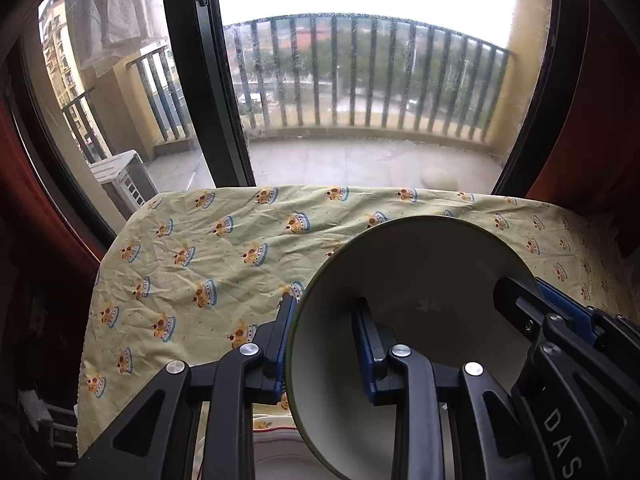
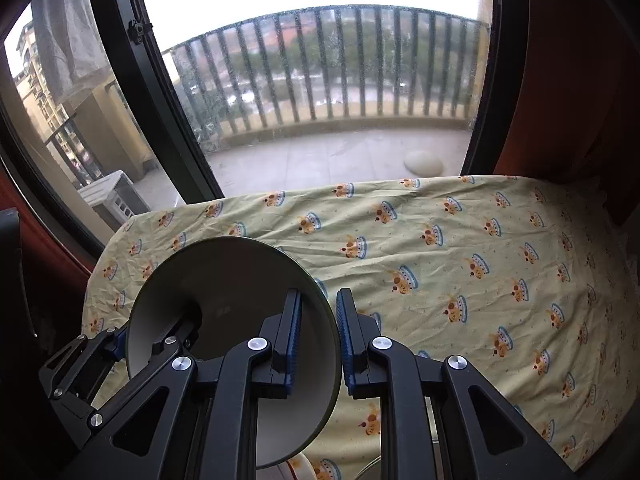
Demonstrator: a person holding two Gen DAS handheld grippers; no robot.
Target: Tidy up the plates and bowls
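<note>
Jaws of left gripper (image 1: 326, 340) and right gripper (image 2: 319, 338) each pinch opposite rims of one green-edged bowl (image 1: 416, 280) above the cloth-covered surface (image 2: 460, 248).

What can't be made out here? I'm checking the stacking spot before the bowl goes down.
- Left wrist view: white dish below the bowl, hidden by the left tool and cut off at the bottom edge.
- Right wrist view: red-rimmed dish and metal rim, cut off at the bottom edge.
- Both views: bowl's underside faces away.
</note>
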